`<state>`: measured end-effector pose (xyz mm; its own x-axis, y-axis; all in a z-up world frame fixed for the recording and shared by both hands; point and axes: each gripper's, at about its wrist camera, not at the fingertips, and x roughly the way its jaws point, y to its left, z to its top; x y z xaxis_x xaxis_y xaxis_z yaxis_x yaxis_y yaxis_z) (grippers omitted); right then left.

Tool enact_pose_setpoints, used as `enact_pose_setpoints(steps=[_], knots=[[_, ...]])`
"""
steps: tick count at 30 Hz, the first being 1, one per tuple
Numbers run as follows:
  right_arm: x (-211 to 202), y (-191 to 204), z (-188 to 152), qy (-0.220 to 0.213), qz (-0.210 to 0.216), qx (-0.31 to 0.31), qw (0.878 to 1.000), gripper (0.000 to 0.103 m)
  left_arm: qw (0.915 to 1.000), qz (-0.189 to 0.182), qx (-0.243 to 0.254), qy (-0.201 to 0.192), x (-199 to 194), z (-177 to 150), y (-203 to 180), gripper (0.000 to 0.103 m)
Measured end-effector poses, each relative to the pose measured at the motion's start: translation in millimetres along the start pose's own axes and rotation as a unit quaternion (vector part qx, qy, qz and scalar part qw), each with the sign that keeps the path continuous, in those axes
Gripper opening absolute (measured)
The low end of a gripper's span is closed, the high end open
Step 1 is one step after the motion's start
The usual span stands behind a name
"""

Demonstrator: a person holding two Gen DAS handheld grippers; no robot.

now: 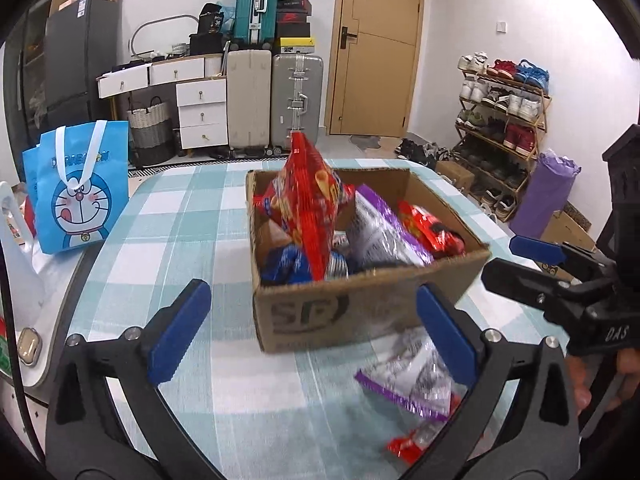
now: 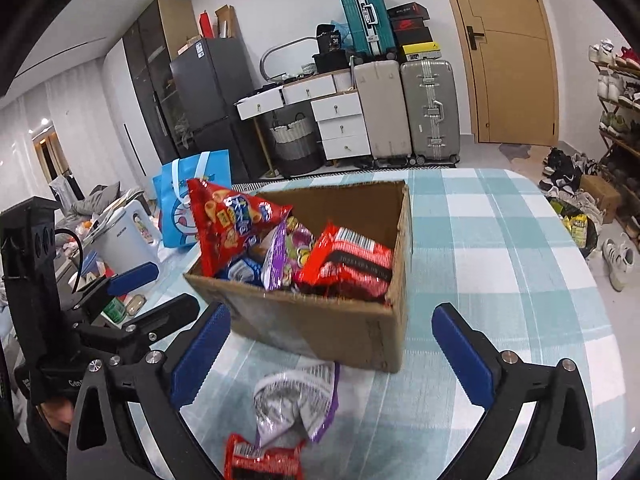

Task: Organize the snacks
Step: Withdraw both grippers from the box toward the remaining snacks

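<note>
A cardboard box (image 1: 360,304) (image 2: 320,328) stands on the checked tablecloth, filled with snack packs. A tall red bag (image 1: 308,200) (image 2: 228,224) sticks up at its left, beside a purple-and-silver bag (image 1: 380,232) (image 2: 284,256) and a red pack (image 1: 432,228) (image 2: 348,264). In front of the box lie a loose purple-and-silver bag (image 1: 412,376) (image 2: 296,400) and a red pack (image 1: 412,446) (image 2: 260,460). My left gripper (image 1: 314,320) (image 2: 156,292) and right gripper (image 2: 332,320) (image 1: 516,262) hover side by side before the box. Both are wide open and hold nothing.
A blue cartoon tote bag (image 1: 80,192) stands at the table's left, with a white appliance (image 2: 124,236) and small items beside it. The table (image 2: 520,280) ends at the right. Suitcases, drawers and a shoe rack (image 1: 504,120) stand beyond it.
</note>
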<state>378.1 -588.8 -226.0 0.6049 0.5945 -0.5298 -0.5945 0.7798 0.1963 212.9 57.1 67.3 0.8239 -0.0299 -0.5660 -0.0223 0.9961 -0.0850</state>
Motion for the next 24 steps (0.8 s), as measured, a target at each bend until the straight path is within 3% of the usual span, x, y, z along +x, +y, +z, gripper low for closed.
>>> enact_pose_setpoints(steps=[13, 24], knots=[[-18, -3, -38, 0.041, -0.012, -0.011, 0.999, 0.102, 0.9993, -0.008, -0.003, 0.035, -34, -54, -2, 0.102], [-11, -2, -44, 0.07, -0.02, -0.025, 0.997, 0.102, 0.9982, -0.004, 0.02, 0.057, -25, -64, -18, 0.102]])
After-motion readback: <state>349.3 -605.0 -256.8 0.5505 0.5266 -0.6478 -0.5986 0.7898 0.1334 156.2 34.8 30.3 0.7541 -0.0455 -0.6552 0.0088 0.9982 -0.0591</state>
